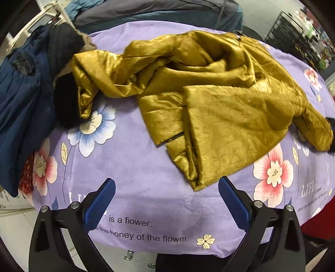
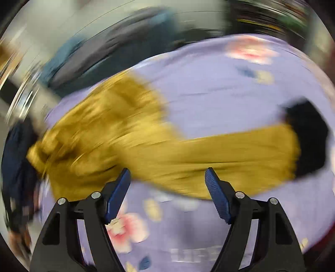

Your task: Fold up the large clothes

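Observation:
A shiny mustard-gold jacket [image 1: 209, 100] lies crumpled on the purple flowered sheet [image 1: 129, 167], one sleeve with a black cuff stretched left, the other reaching the right edge. My left gripper [image 1: 166, 186] hangs open over the sheet, near the jacket's lower hem corner, nothing between its blue pads. The right wrist view is badly motion-blurred: the jacket [image 2: 125, 146] shows with a sleeve [image 2: 230, 154] ending in a black cuff [image 2: 307, 140]. My right gripper [image 2: 167, 177] is open just above that sleeve, its pads apart and not pressing on cloth.
A pile of dark blue and black garments [image 1: 27, 90] lies at the sheet's left edge. More grey and teal clothing [image 1: 157, 12] is heaped behind. Black shelving [image 1: 297, 31] stands at the far right. The sheet's near edge drops off below the printed text.

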Tool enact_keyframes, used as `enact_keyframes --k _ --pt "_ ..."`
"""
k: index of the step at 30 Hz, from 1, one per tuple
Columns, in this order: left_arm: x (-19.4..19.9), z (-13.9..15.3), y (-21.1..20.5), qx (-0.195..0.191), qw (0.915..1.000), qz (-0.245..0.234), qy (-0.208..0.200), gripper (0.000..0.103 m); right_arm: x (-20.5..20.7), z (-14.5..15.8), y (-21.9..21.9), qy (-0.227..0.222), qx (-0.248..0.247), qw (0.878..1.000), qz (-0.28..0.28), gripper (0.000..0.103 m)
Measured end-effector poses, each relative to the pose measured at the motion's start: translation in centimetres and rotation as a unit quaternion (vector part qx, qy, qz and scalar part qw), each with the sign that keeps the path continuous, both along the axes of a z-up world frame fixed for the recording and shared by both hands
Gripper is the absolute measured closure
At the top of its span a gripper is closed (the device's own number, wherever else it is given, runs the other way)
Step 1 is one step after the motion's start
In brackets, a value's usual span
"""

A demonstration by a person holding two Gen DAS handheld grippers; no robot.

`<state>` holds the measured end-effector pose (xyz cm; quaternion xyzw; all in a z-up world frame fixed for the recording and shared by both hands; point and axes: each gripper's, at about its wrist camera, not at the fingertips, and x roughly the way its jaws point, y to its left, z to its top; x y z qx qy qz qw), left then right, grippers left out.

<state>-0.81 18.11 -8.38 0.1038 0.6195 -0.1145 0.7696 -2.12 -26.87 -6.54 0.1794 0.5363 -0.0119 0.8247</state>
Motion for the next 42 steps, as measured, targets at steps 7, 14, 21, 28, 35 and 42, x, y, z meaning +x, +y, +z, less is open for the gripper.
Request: enact_keyframes --k 7,14,21,28,35,42 --pt "0.7 0.3 2.6 -0.005 0.9997 0.022 -0.006 0.006 10.3 -1.7 19.5 0.006 -0.037 0.958 0.284 0.03" --pt "-0.5 -1.3 7.4 -0.014 0.9963 0.084 0.013 0.006 15.2 -5.5 27.4 0.045 -0.103 0.919 0.377 0.03" --pt "-0.2 -3.6 11.2 -0.037 0.9891 0.133 0.051 0.006 11.5 -8.5 26.8 0.078 -0.097 0.908 0.4 0.094" --pt "2.9 -3.9 10.7 -0.045 0.9913 0.114 0.048 0.006 -0.5 -5.7 20.3 0.104 -0.081 0.93 0.343 0.094" --pt "5.6 -4.6 7.2 -0.041 0.9964 0.054 0.051 0.006 -11.0 -6.5 11.6 0.181 -0.105 0.958 0.198 0.095" --pt "6.5 -5.8 2.9 -0.051 0.9973 -0.029 0.045 0.006 -13.1 -8.4 8.4 0.202 -0.086 0.97 0.101 0.086"
